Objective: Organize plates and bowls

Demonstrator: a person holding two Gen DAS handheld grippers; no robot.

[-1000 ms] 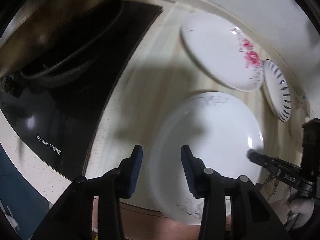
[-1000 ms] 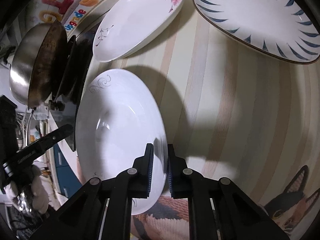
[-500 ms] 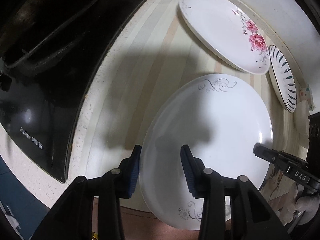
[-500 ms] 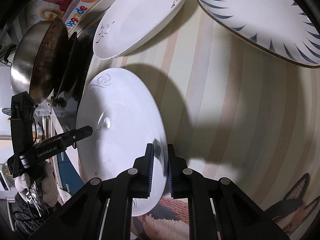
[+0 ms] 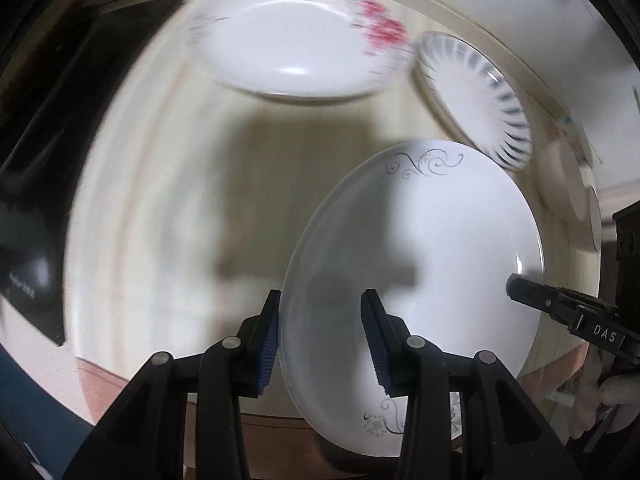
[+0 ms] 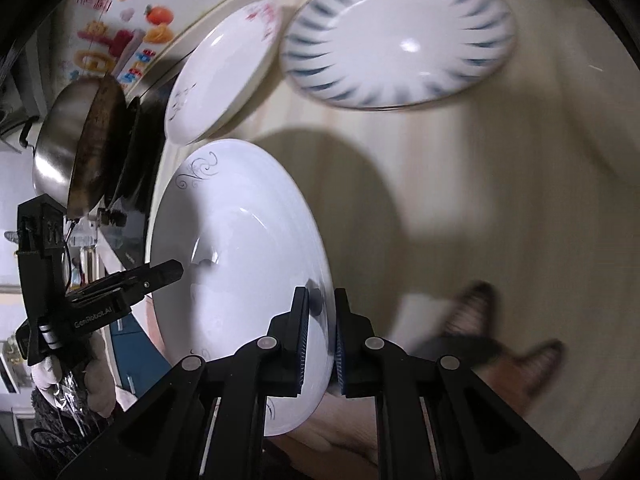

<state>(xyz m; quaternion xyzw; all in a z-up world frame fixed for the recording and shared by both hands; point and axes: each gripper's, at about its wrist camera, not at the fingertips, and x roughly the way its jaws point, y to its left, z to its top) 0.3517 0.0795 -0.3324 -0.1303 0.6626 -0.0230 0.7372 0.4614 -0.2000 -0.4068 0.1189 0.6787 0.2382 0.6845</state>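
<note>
Scroll plate (image 5: 420, 248) held tilted above the striped counter (image 5: 168, 184), clear of the surface. Right gripper (image 6: 322, 332) clamped tight on its rim, pads (image 6: 302, 336) pressing either side. Left gripper (image 5: 318, 340) straddling the opposite rim, jaws partly apart; cannot tell whether its pads (image 5: 269, 344) actually press. Beyond the scroll plate: flower plate (image 5: 296, 40), flat on the counter. Just beside that, blue-rayed plate (image 6: 396, 36), also flat. Left of the scroll plate: black cooktop (image 5: 36, 152), steel pan (image 6: 68, 144) over it.
</note>
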